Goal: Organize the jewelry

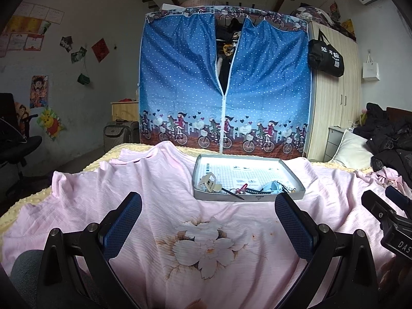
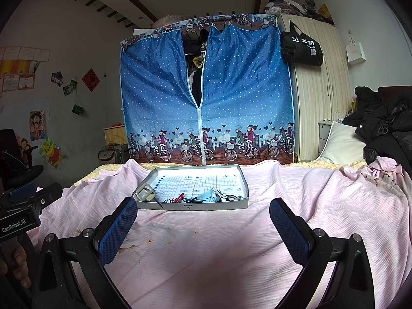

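A shallow grey tray (image 1: 253,198) (image 2: 193,207) with a gridded white floor lies on the pink bedspread ahead of both grippers. Along its near wall lie a cream hair claw clip (image 1: 209,183) (image 2: 144,193), a red clip (image 1: 243,187) (image 2: 179,197), a pale blue piece (image 1: 270,187) (image 2: 207,196) and dark small items. My left gripper (image 1: 208,206) hangs open above the sheet, short of the tray. My right gripper (image 2: 203,211) is open too, just before the tray's near wall. Nothing is between either pair of fingers.
The pink flowered bedspread (image 1: 206,252) covers the bed. A blue zip wardrobe (image 1: 224,82) stands beyond the foot. Dark coats (image 2: 383,123) and a white pillow (image 2: 340,144) lie on the right. An office chair (image 1: 15,144) stands on the left.
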Tool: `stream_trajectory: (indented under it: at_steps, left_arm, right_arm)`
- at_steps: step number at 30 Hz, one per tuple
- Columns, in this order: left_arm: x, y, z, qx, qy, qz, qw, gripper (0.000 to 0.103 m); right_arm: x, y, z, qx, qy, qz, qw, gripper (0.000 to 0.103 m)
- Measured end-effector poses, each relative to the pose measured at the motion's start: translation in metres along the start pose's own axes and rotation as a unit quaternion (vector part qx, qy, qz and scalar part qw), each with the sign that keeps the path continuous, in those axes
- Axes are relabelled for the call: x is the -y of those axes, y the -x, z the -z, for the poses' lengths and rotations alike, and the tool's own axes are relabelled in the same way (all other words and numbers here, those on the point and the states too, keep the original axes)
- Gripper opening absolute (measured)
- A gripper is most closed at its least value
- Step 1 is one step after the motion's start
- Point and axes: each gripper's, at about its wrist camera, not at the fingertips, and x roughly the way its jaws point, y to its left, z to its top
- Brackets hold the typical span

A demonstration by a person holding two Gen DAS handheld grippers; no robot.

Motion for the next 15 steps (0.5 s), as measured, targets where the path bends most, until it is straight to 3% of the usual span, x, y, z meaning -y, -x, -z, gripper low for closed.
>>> stream_trajectory:
  at_steps: [5, 15]
  left_arm:
    - [0.0032, -0.0029, 0.0003, -0.017, -0.007, 0.005, 0.9998, 0.101]
    - [0.0059, -0.0039, 0.0003, -0.012, -0.023, 0.006, 0.9996, 0.101]
  right_arm:
    - [-0.0007, -0.0003, 0.0014, -0.001, 0.001, 0.000, 1.000, 0.103]
    - [-0.0015, -0.0012, 0.0067, -0.002, 0.003, -0.002, 1.000, 0.103]
